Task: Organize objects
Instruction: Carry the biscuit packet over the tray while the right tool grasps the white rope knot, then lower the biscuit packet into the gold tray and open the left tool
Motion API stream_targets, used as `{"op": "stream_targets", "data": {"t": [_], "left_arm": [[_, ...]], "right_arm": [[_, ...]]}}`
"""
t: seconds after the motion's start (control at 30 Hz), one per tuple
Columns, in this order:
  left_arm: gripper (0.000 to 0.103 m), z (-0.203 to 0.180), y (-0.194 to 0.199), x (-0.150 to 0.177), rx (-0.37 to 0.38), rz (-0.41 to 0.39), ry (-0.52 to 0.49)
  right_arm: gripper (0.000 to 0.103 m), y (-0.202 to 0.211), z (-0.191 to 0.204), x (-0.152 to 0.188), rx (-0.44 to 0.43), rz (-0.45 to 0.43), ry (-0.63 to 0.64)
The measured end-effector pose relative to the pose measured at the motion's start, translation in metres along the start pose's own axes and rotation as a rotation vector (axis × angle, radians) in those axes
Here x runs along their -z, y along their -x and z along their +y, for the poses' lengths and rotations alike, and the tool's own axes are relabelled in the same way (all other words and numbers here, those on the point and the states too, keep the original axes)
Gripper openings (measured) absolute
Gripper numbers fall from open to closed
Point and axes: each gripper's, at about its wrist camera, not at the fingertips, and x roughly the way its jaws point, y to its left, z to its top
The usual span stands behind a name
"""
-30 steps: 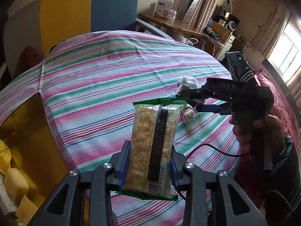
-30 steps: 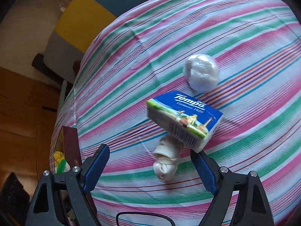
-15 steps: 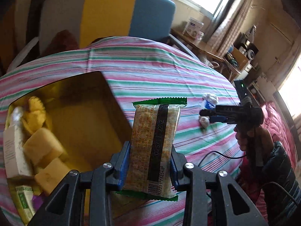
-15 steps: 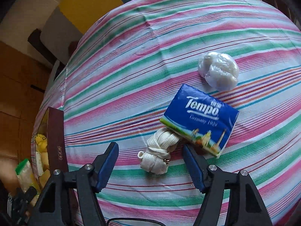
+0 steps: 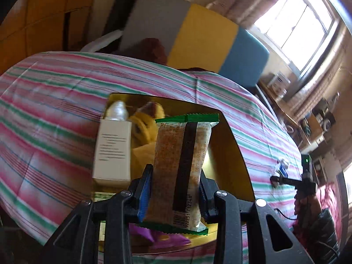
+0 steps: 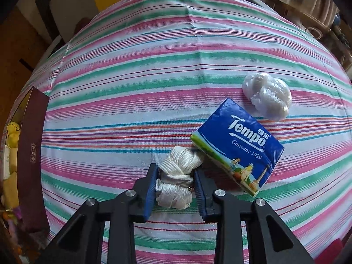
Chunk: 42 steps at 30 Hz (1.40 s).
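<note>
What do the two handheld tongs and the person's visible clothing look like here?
Both tongs, left and right, have black angular frames with silver screws and ribbed blue pads. In the left wrist view, the right unit is a black pistol-grip device with a green light and a trailing black cable; the sleeve is dark and shiny.

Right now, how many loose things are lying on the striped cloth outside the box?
3: a white rope bundle between the right claw's pads, a blue Tempo tissue pack touching it, and a crumpled plastic bag beyond. More may lie outside the view.
</note>
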Motion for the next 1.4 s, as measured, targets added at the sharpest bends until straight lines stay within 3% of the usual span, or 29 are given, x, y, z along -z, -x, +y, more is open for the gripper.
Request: {"op": "stream_targets", "data": {"t": [0.13,0.4,0.63,0.8,1.07,1.4], "left_arm": [[0.036,0.004,-0.010,-0.004,0.026,0.014,0.033],[0.036,-0.029,-0.063,-0.032,0.054,0.076,0.023],[0.036,-0.033,-0.135,-0.061,-0.068,0.143,0.010],[0.042,-0.031,-0.159,-0.062,-0.122,0.162,-0.013],[0.046,-0.033,-0.134,-0.054,-0.089,0.132,-0.035],[0.046,-0.038,-0.070,-0.037,-0.141,0.004,-0.112]], "right_arm": [[0.032,0.001,0.005,0.001,0.045,-0.010,0.042],[0.032,0.002,0.008,0.001,0.087,-0.021,0.090],[0.032,0.000,0.012,-0.003,0.092,-0.024,0.101],[0.032,0.000,0.014,-0.004,0.091,-0.026,0.105],[0.032,-0.004,0.023,0.000,0.089,-0.027,0.105],[0.032,-0.001,0.024,0.002,0.097,-0.030,0.113]]}}
